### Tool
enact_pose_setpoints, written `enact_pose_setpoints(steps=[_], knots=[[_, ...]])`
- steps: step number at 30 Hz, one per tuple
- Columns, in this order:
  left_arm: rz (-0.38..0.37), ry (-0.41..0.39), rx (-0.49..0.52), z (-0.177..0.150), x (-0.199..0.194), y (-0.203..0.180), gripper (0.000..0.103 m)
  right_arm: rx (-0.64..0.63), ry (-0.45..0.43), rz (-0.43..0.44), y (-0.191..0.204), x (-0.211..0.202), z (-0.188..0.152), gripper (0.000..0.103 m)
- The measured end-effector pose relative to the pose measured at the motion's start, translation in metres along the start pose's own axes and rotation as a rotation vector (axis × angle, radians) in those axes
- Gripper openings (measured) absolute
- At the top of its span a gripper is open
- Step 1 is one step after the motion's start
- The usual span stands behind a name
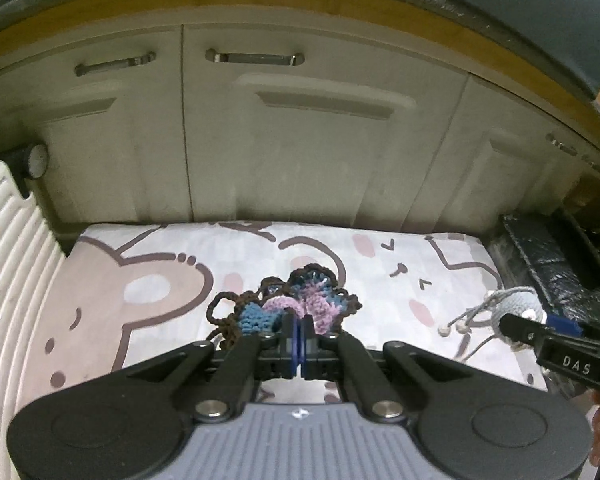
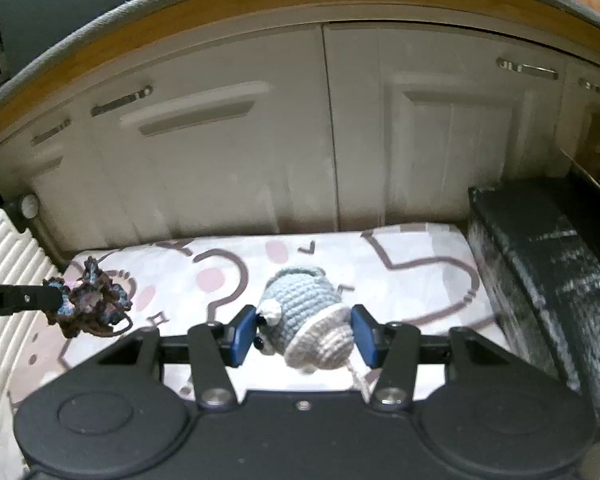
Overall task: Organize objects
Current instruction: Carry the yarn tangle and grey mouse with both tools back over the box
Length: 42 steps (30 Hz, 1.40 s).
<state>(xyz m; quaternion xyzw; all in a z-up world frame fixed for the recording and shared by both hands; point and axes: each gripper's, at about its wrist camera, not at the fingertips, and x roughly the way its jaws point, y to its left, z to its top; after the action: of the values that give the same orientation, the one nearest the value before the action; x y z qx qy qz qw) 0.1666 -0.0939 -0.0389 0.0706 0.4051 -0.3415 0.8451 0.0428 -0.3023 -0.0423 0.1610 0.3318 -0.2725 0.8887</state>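
Carrying is the step in hand, by my judgement: you have one crochet piece in each gripper, both apparently clear of the cushion (image 1: 148, 248) with the cartoon print, and neither yet set down anywhere.

Your left gripper (image 1: 297, 330) is pinched fully closed on the edge of the doily (image 1: 296, 300), a flat, lacy flower in blue, pink and lilac with a dark brown looped border. In the right wrist view it hangs crumpled from the fingertips, so expect it to flop and fold when you release it.

Your right gripper (image 2: 304, 334) clamps the toy (image 2: 308, 312) between its blue pads, jaws partly apart around its body. It is a plump crocheted figure in pale blue with a cream base, a white ear and black bead eyes, lying on its side in the grip; a beaded cord trails from it.

Next you need a destination. Cabinet doors (image 2: 220, 152) stand shut ahead and a dark box (image 2: 540, 248) sits to the right; which one is meant I cannot tell. Keep the cord from snagging as you move.
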Motion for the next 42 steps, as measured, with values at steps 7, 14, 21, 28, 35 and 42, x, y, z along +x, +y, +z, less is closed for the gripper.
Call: enact_pose_setpoints(steps=[7,14,21,28,35,42], knots=[[0.000,0.002,-0.007,-0.018,-0.032,0.000,0.001,0.020,0.018,-0.005,0.012,-0.032,-0.019,0.053],[0.001,-0.007,0.004,-0.027,-0.064,-0.004,0.001,0.040,0.006,-0.016,0.013,-0.064,-0.033,0.053],[-0.014,0.003,-0.004,-0.040,-0.087,-0.009,0.001,0.033,0.002,-0.001,0.021,-0.094,-0.043,0.053],[-0.036,0.002,-0.008,-0.048,-0.110,-0.013,0.001,0.031,-0.019,0.035,0.029,-0.121,-0.047,0.053],[-0.066,0.023,-0.001,-0.068,-0.122,-0.020,0.001,0.005,-0.011,0.079,0.042,-0.139,-0.058,0.053],[-0.088,0.101,0.018,-0.096,-0.120,-0.024,0.001,-0.037,0.002,0.118,0.057,-0.153,-0.069,0.053]])
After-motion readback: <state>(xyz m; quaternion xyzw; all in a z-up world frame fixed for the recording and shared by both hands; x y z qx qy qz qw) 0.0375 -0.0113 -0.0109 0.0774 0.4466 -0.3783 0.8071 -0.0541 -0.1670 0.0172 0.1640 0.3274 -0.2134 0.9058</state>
